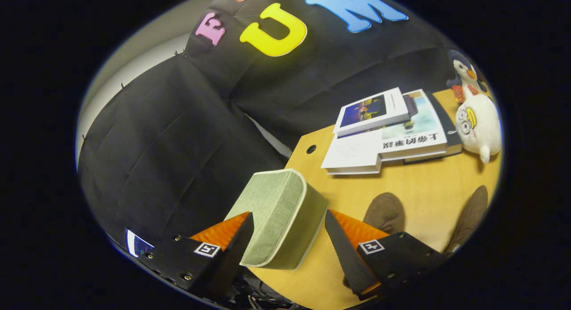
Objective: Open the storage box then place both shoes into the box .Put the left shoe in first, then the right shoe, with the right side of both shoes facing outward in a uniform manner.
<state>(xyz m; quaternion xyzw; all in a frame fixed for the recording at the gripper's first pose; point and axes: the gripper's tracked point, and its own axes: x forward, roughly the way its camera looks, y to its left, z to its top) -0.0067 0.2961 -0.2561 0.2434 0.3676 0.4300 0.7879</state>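
Storage box (281, 218), green fabric with pale piping, sits lower centre of frame at the table (415, 185) corner, between our gripper (289, 238) fingers. Fingers spread wide; left one looks to touch the box side, right one stands clear, so nothing clamped. Two brown shoes (386, 212) (470, 212) lie right of the box on bare wood. Book stack (388, 131) and plush toys (479, 122) upper right, well apart. Table edge runs just left of the box.
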